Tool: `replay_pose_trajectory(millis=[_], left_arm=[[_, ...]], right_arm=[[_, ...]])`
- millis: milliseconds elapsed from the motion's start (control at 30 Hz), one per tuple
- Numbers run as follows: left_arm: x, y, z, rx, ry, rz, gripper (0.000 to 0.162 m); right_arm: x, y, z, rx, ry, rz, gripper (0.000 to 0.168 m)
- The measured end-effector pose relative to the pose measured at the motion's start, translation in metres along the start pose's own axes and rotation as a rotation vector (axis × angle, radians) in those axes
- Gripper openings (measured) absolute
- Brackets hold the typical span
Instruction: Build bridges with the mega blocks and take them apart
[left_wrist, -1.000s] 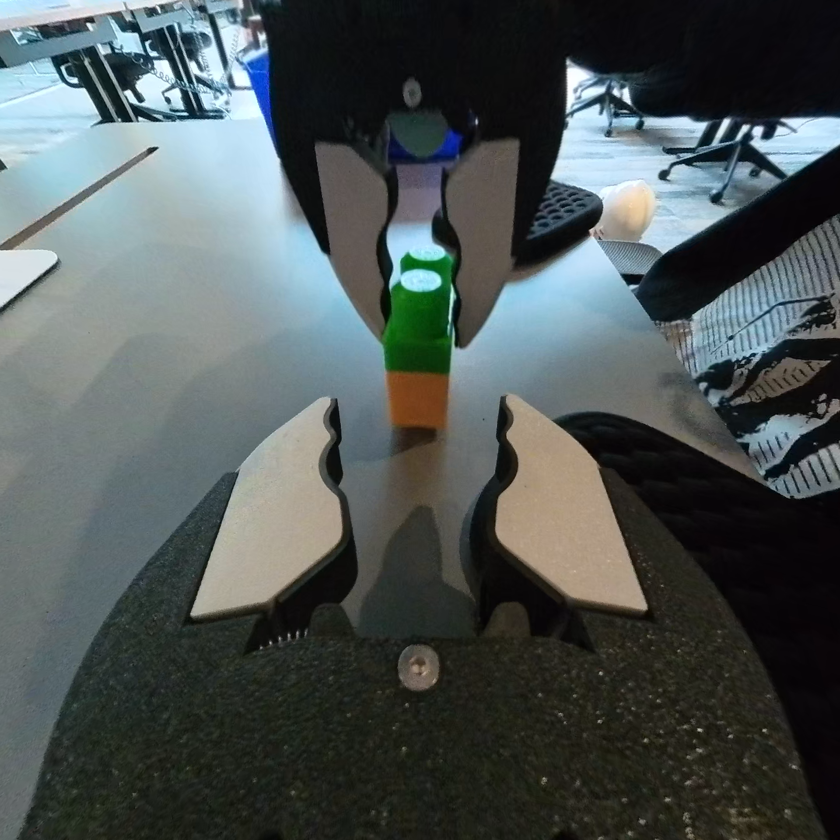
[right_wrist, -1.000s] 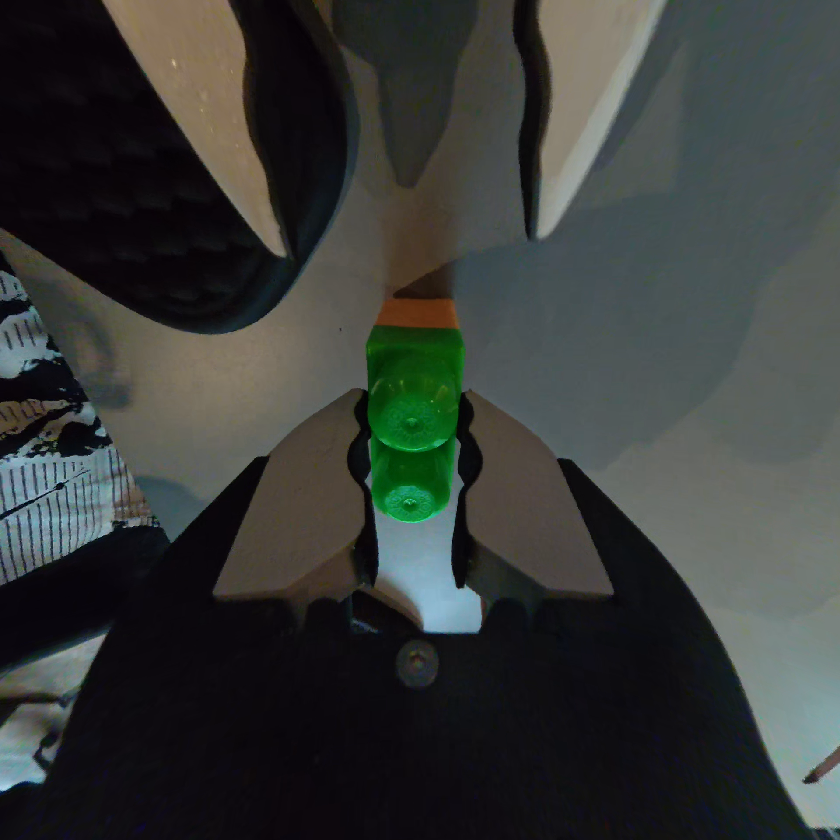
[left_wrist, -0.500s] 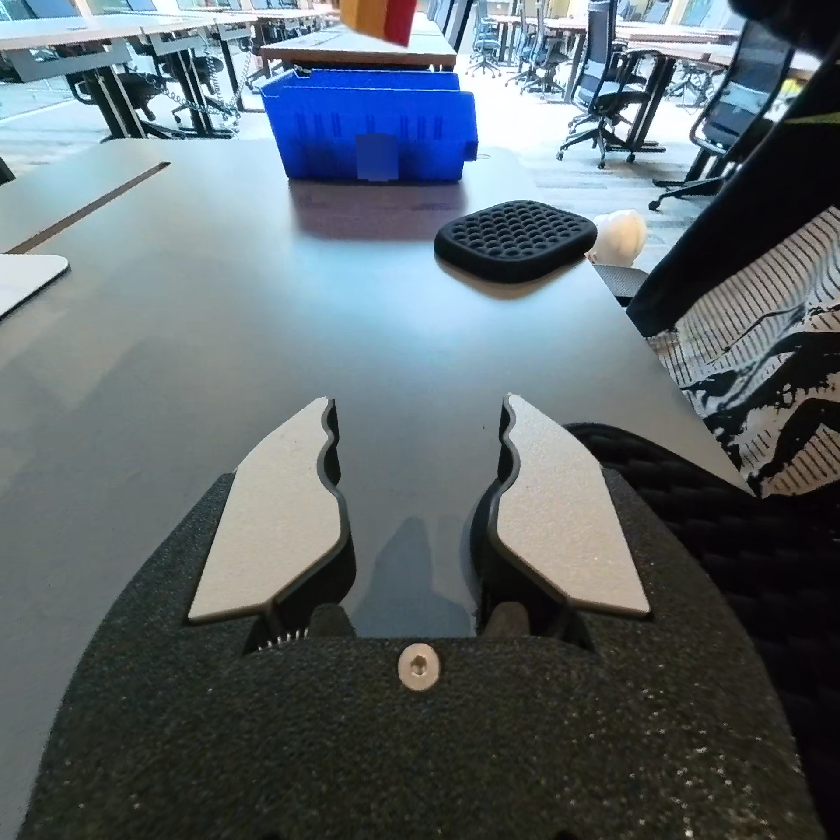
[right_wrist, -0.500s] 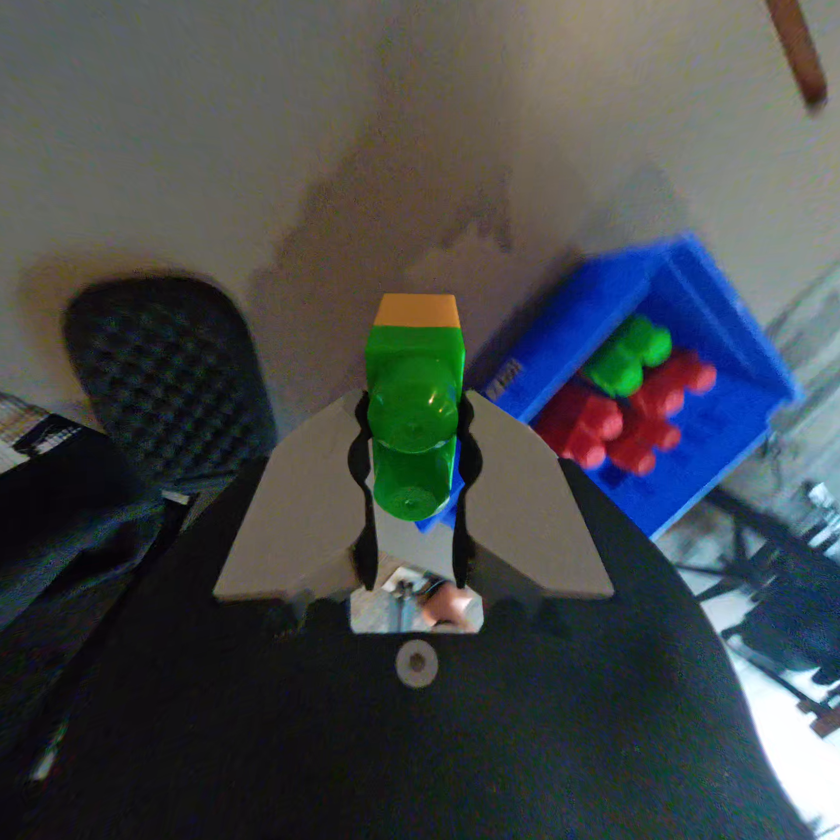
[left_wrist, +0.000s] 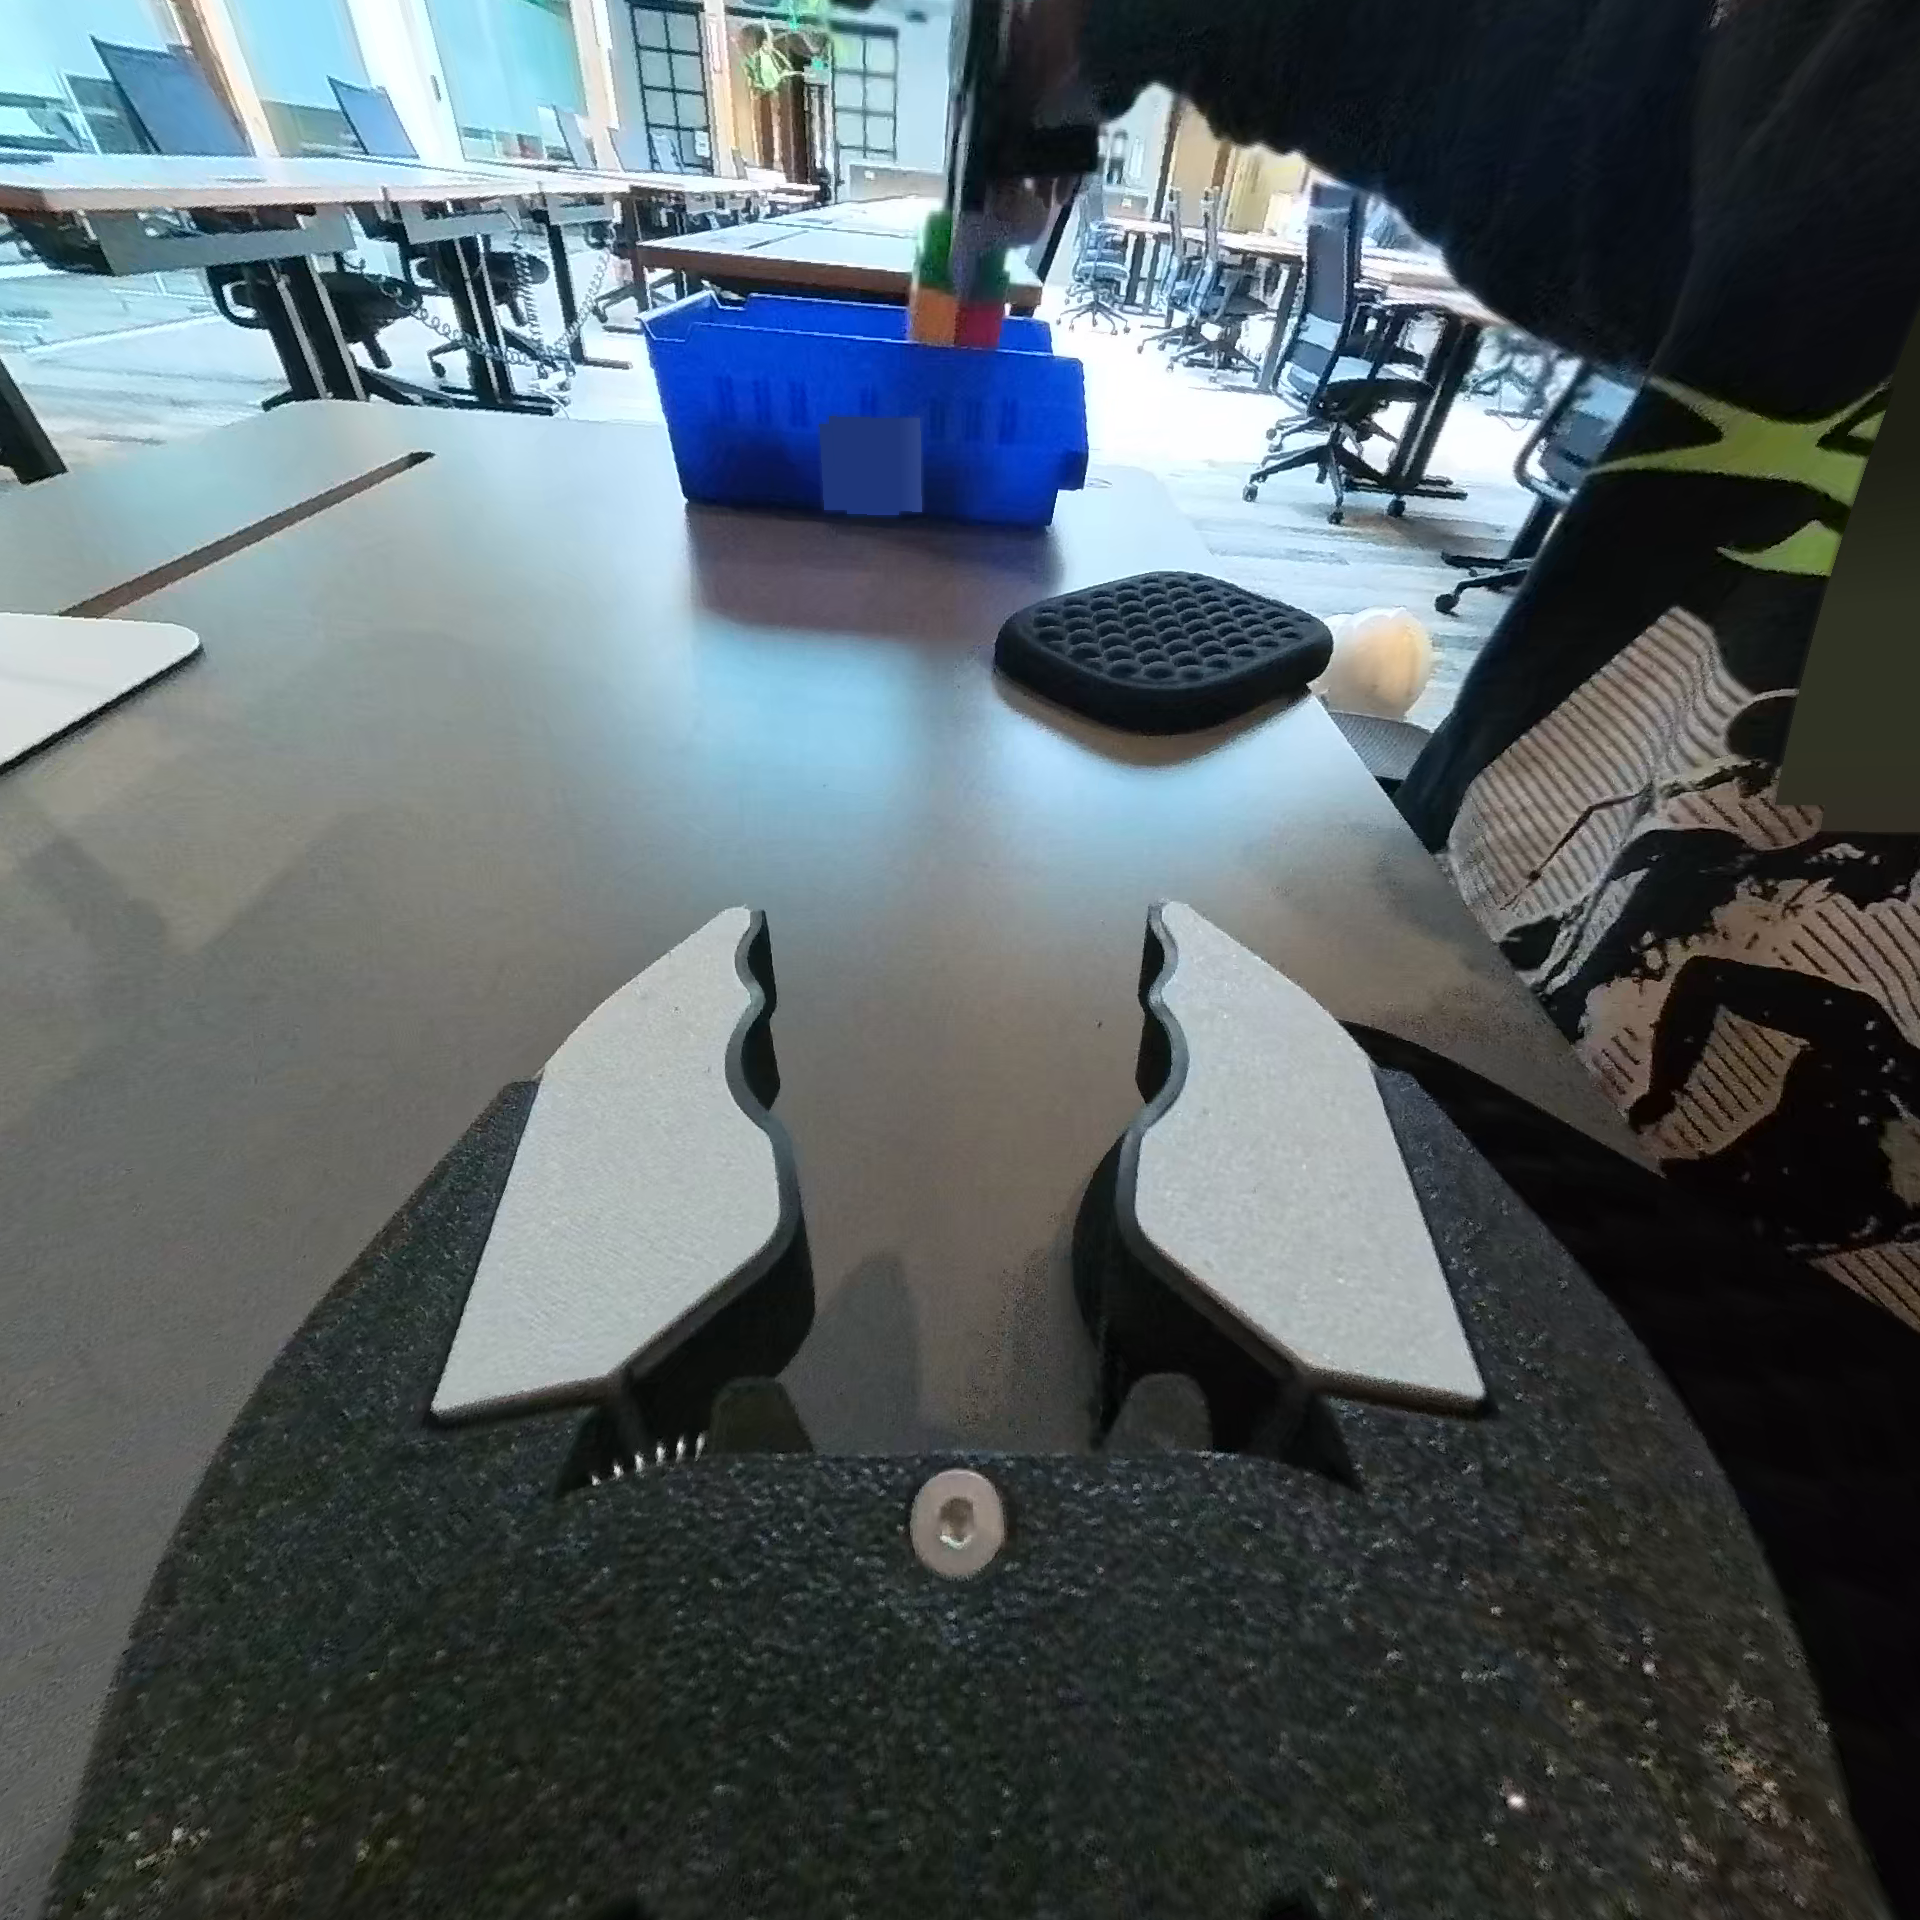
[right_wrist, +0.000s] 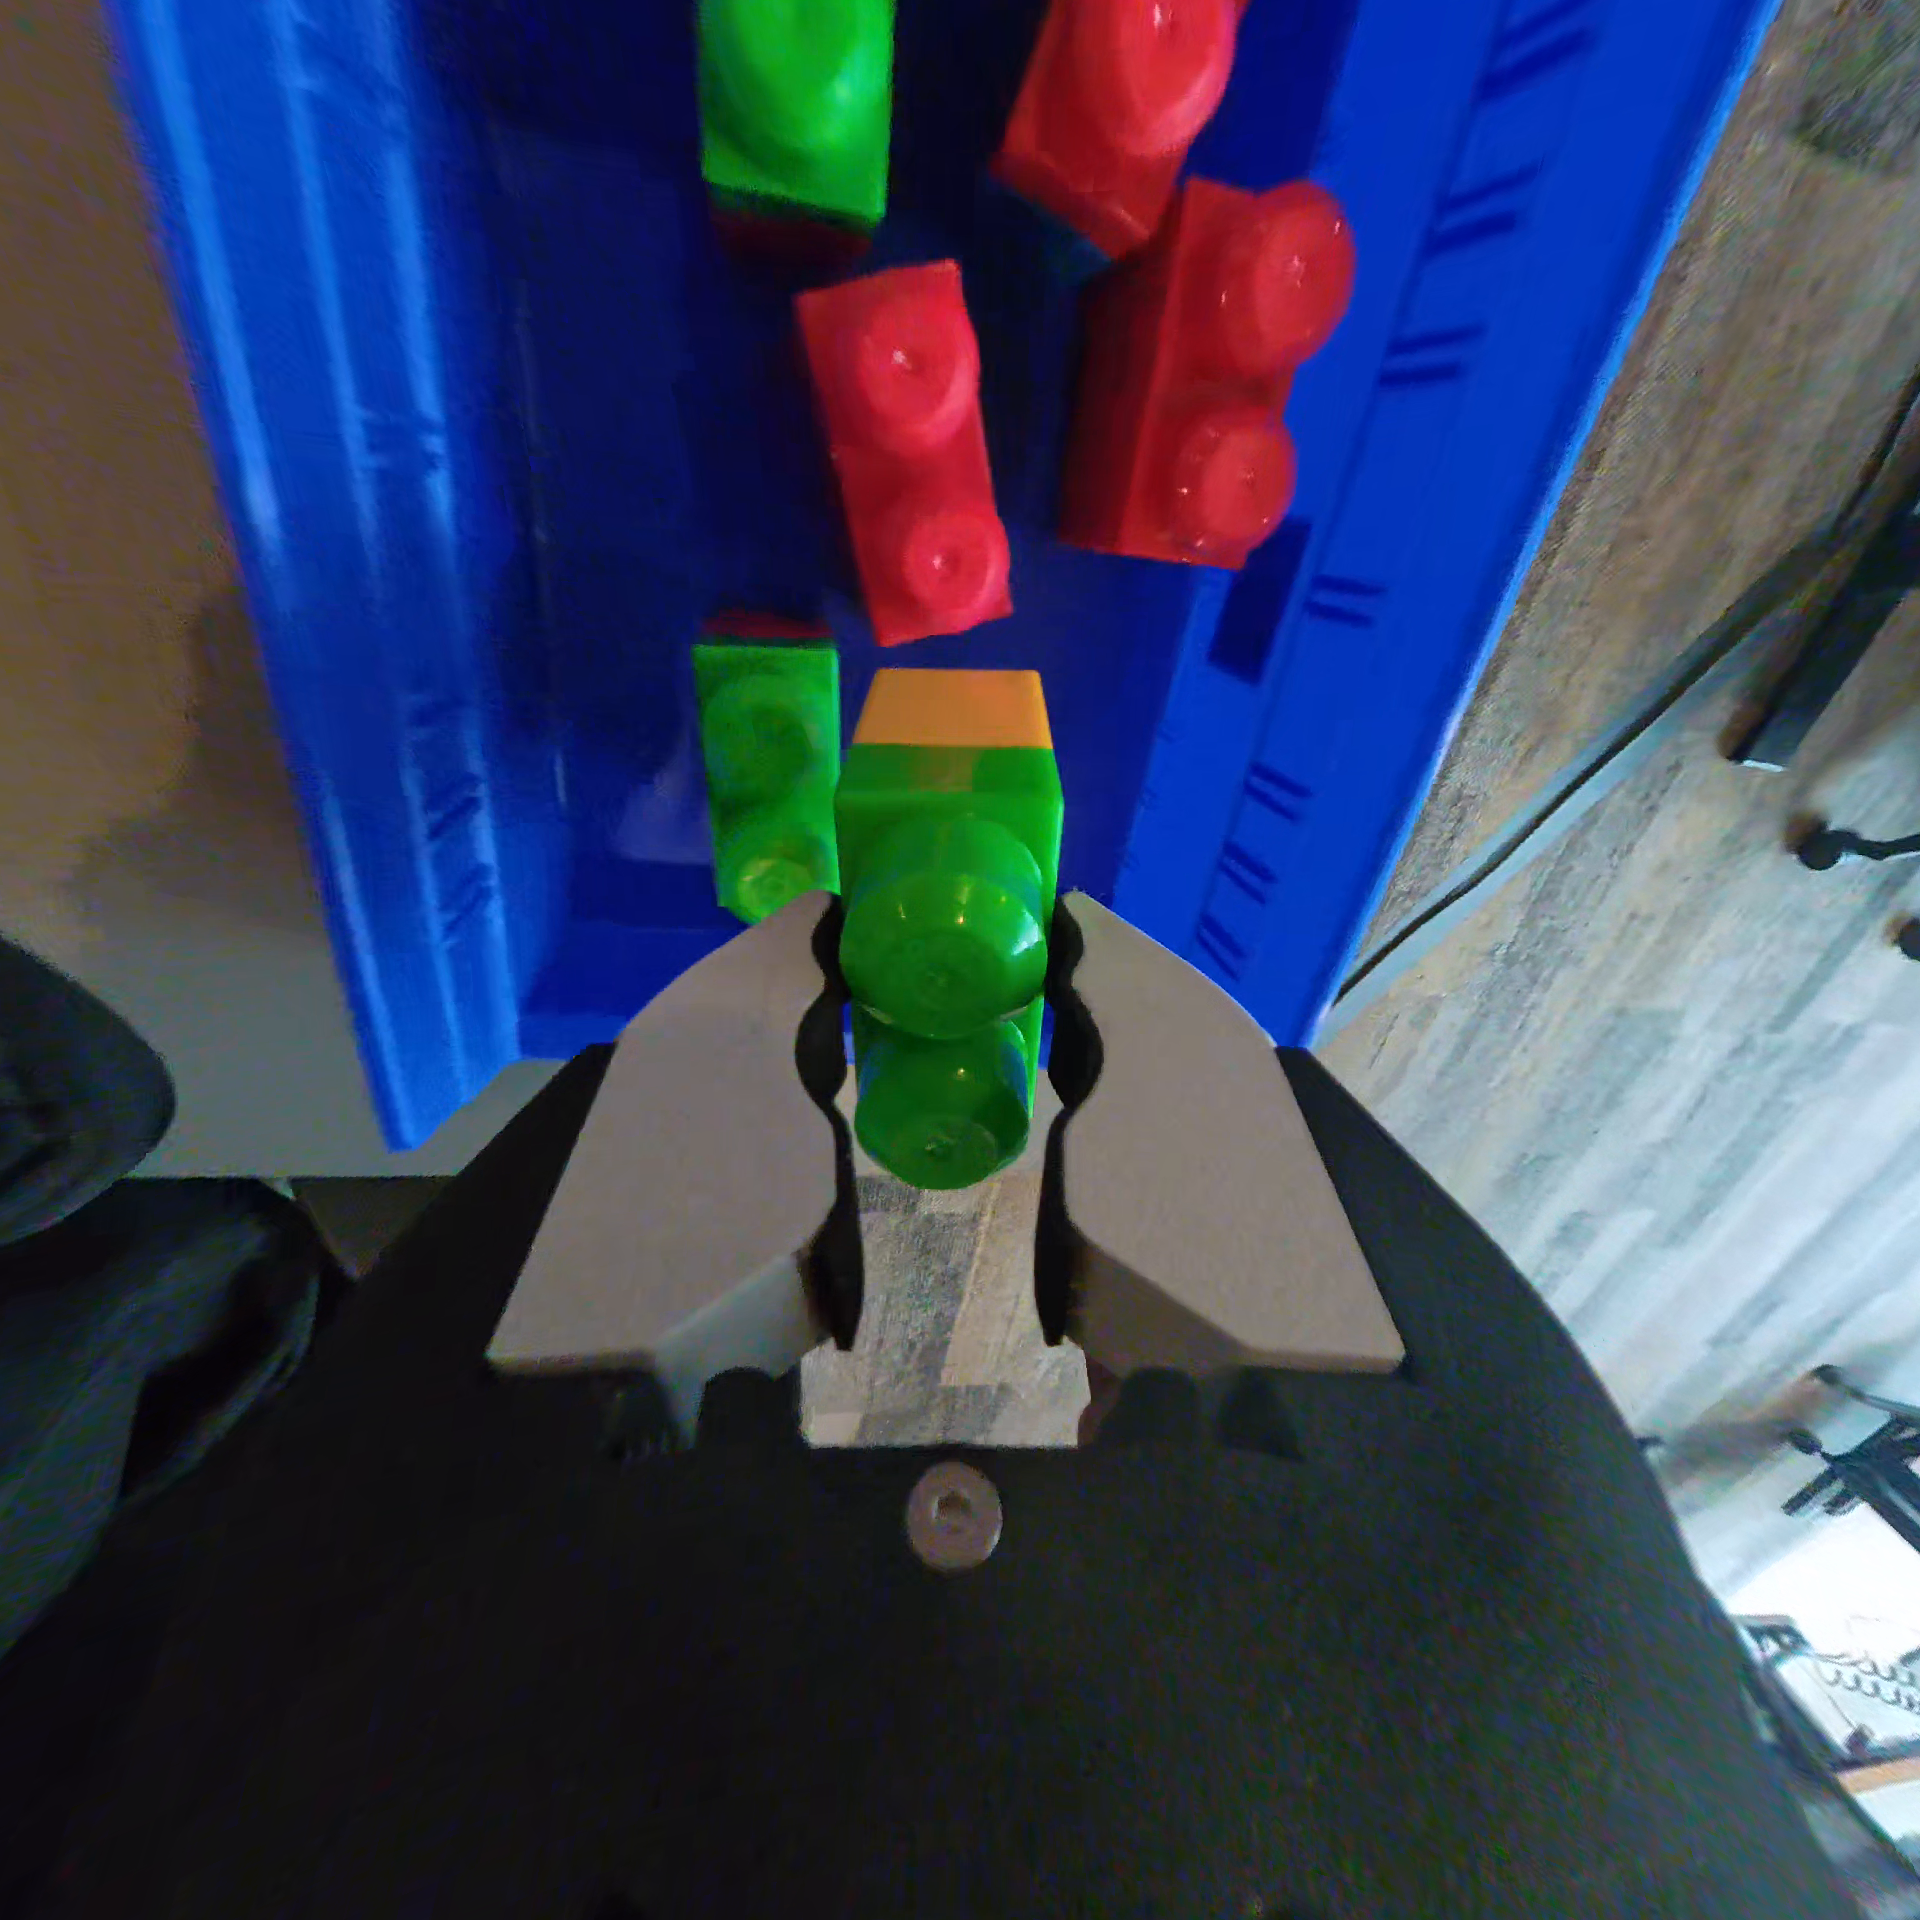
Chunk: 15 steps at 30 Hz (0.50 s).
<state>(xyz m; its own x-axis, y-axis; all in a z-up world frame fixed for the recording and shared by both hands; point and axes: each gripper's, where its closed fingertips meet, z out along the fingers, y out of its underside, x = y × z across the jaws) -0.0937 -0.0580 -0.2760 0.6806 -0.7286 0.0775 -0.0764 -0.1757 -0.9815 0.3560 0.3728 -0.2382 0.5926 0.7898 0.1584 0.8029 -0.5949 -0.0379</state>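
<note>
My right tool (right_wrist: 948, 1023) was clamped on the two round studs of a glossy green plastic two-stud block (right_wrist: 948, 894), its grey fingers (right_wrist: 717, 1122) pressed to either side of them. An orange plastic block (right_wrist: 956, 709) was stuck to the green one's underside, so the pair hung as one short stack directly above the open blue plastic bin (right_wrist: 312, 520). Inside that bin lay loose red two-stud blocks (right_wrist: 904, 447) and more green blocks (right_wrist: 767, 774), some tilted. Seen from my left tool's camera, the held stack (left_wrist: 951, 281) hovered just over the bin's rim at the far end of the dark grey tabletop (left_wrist: 520, 779), near a black honeycomb-patterned pad (left_wrist: 1164, 649). My left tool (left_wrist: 958, 966) was spread wide with nothing between its fingers, low over the tabletop.
</note>
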Motion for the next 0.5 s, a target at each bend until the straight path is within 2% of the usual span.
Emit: replay_pose_trajectory(millis=[267, 500], left_arm=[[0.001, 0.002, 0.001, -0.013, 0.01, -0.002, 0.068], [0.001, 0.002, 0.002, -0.019, 0.011, 0.001, 0.068]], right_arm=[[0.011, 0.005, 0.053, -0.051, -0.052, 0.033, 0.035], [0.011, 0.008, 0.074, -0.052, -0.089, 0.055, 0.035]])
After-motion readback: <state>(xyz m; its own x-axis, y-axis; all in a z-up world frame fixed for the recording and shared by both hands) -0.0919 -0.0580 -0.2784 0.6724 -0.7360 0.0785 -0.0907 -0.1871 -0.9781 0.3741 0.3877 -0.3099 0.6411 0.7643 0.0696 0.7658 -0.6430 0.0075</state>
